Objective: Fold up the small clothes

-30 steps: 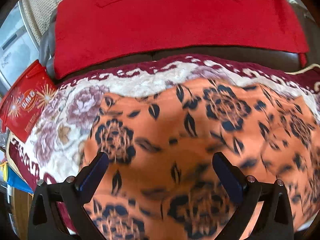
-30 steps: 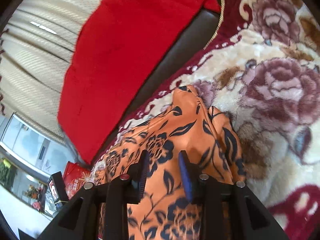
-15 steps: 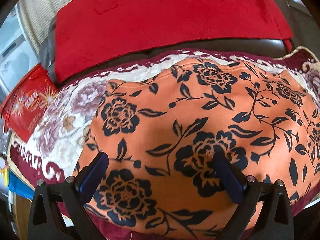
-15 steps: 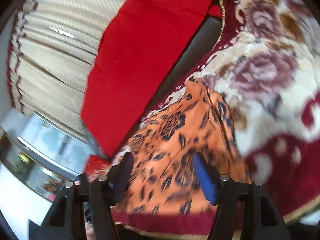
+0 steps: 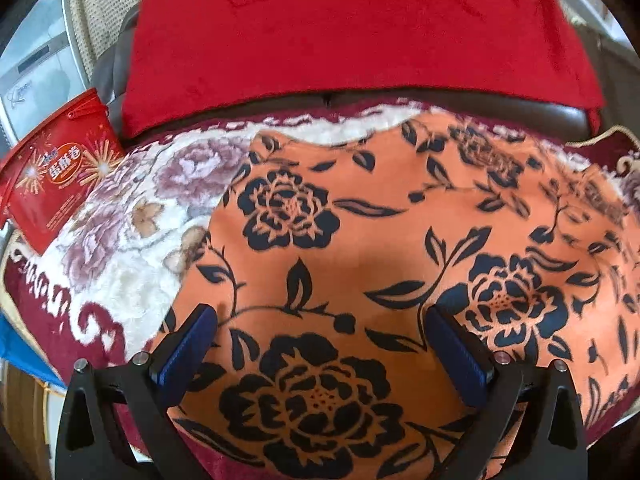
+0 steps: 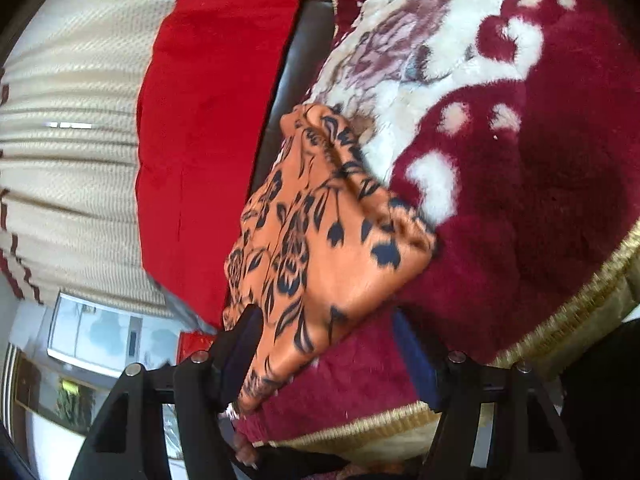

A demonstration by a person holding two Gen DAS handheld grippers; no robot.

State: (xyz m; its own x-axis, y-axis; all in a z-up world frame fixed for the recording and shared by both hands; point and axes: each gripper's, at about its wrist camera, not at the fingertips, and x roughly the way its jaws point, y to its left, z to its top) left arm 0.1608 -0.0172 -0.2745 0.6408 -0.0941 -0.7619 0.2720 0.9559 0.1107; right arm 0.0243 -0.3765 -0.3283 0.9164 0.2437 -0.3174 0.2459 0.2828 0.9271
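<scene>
An orange garment (image 5: 380,240) with dark blue flowers lies spread across the plush floral blanket (image 5: 120,248). My left gripper (image 5: 320,316) hovers over its near part, jaws wide open, nothing between the pads. In the right wrist view the same garment (image 6: 320,240) runs away from me as a narrow rumpled strip, its near end lying loose between the fingers of my right gripper (image 6: 324,320). That gripper stands open; neither pad presses on the cloth. The view there is rolled to one side.
A red cloth (image 5: 340,32) covers the dark sofa back behind the blanket. A red printed bag (image 5: 56,172) sits at the left. In the right wrist view a beige curtain (image 6: 68,160) hangs beyond, and the blanket's gold-trimmed front edge (image 6: 580,304) runs close by.
The right gripper opened from a narrow gap on the garment and let it go, then rolled and drew back toward the blanket's front edge. The garment settled flat; the left gripper shifted across it, still open.
</scene>
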